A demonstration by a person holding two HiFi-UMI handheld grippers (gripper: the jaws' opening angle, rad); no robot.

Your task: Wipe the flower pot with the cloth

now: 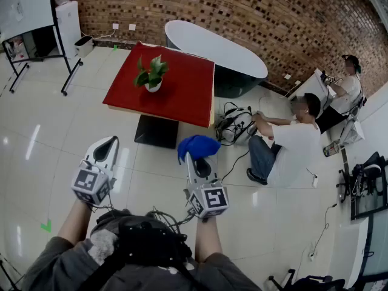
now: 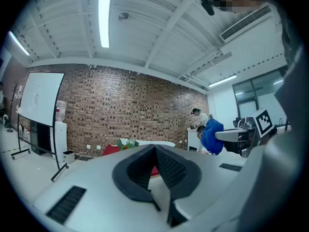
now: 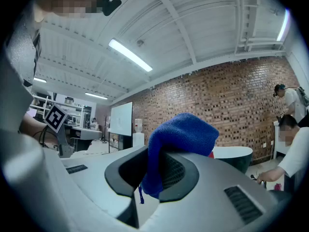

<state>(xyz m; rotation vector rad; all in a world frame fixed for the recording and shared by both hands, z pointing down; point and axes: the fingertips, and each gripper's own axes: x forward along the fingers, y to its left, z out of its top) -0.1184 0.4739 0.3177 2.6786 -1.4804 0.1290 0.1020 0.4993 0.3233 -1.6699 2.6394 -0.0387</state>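
Frankly, the flower pot (image 1: 153,87) is hard to read from where the person stands: it is small and white, and the green plant (image 1: 150,71) growing in it screens its top. Its surface is too far off to judge. It sits on the red table (image 1: 182,96), towards that table's left side, beyond both grippers and well apart from them. In the left gripper view only a few leaves peek over the jaw housing, and the pot itself is hidden.

The right gripper (image 1: 193,157) has its tips buried under the blue cloth (image 1: 197,146), which is pinched between its closed jaws. The cloth bunches up and flops over the top, and a loose thread hangs below. The left gripper (image 1: 108,144) is held level beside it, its jaws pressed together with nothing between them.
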